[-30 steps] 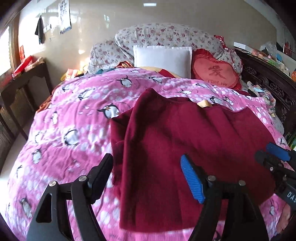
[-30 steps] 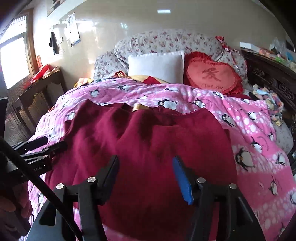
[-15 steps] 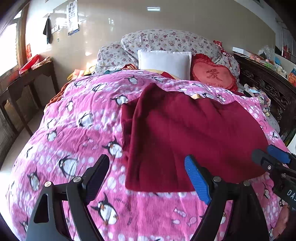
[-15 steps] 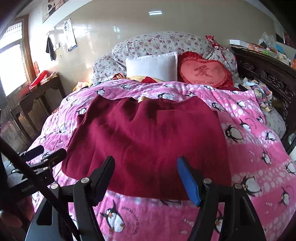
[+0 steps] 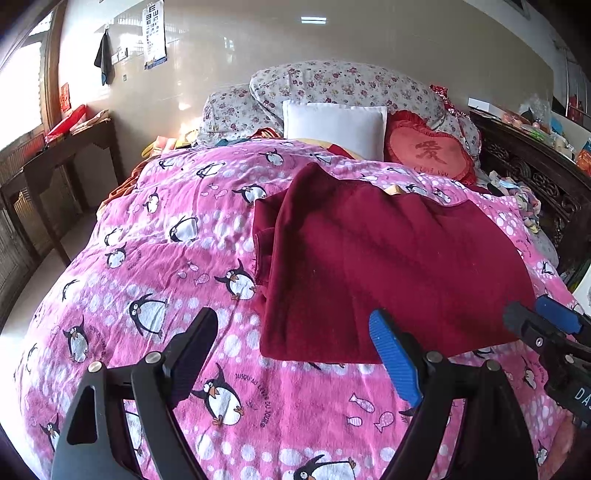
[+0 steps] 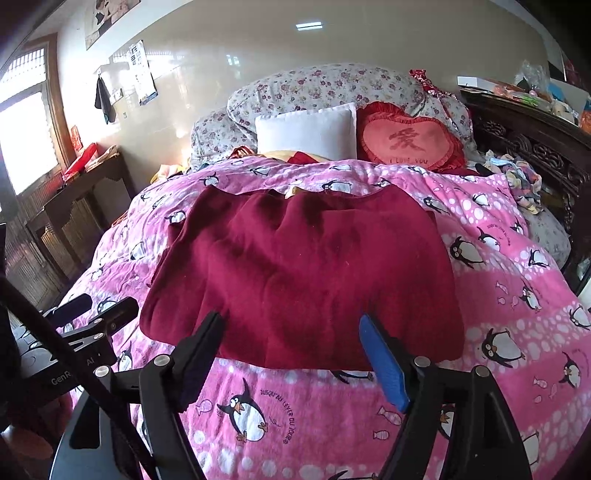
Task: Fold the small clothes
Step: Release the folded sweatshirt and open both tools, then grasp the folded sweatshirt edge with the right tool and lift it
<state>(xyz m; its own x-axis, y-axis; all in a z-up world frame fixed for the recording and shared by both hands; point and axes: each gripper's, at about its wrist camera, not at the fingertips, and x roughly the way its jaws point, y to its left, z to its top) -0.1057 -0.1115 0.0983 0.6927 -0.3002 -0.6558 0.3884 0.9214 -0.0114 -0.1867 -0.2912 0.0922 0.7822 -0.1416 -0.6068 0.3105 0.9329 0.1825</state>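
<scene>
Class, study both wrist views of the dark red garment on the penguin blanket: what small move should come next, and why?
Probably bring both grippers forward to the near hem of the dark red garment. The left gripper and right gripper are open, empty, and short of the cloth. It lies flat on the penguin blanket with one side folded in, so another fold seems due.

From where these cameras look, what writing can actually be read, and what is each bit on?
"I LOVE YOU" under a large Chinese character: heart cushion.
"JUSQU'AU LEVER DU JOUR": penguin blanket.
"GenR... AI", partly hidden: left gripper.
"DA...", cut off: right gripper.
Wall chart: too small.
</scene>
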